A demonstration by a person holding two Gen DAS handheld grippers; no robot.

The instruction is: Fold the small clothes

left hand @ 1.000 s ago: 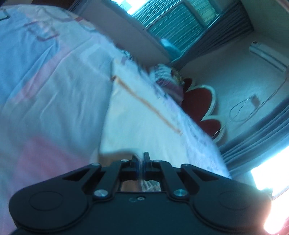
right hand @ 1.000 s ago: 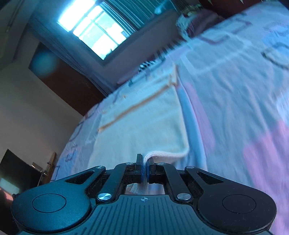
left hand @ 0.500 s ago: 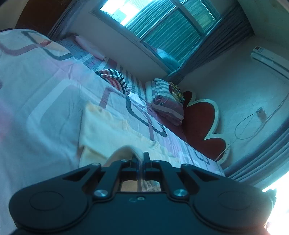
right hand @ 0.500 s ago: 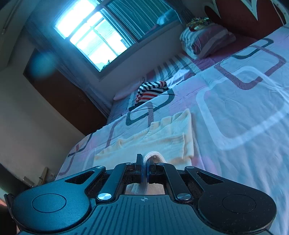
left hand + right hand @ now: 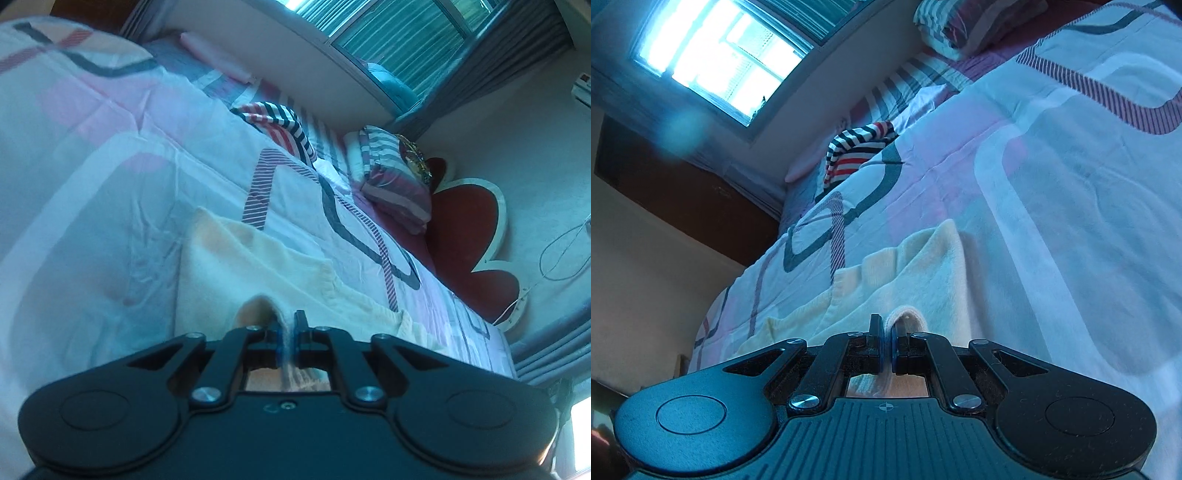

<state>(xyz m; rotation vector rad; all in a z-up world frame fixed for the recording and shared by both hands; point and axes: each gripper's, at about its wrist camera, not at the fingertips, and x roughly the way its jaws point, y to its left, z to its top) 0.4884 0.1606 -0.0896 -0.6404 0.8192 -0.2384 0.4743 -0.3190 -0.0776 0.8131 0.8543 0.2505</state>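
A small cream knit garment (image 5: pixel 258 266) lies on the patterned bedspread (image 5: pixel 110 177), with a fold of it raised toward me. My left gripper (image 5: pixel 289 325) is shut on its near edge. In the right wrist view the same cream garment (image 5: pixel 923 269) spreads ahead, and my right gripper (image 5: pixel 886 328) is shut on a ribbed hem loop of it. Both grippers hold the cloth just above the bed.
A striped red, white and dark garment (image 5: pixel 280 122) lies farther up the bed; it also shows in the right wrist view (image 5: pixel 857 147). Folded striped bedding (image 5: pixel 391 184) sits by the red headboard (image 5: pixel 469 236). A window (image 5: pixel 713 55) and wall are beyond.
Both grippers have carried the held edge forward over the garment, so less of it lies spread ahead. The views have tipped up toward the far end of the bed.
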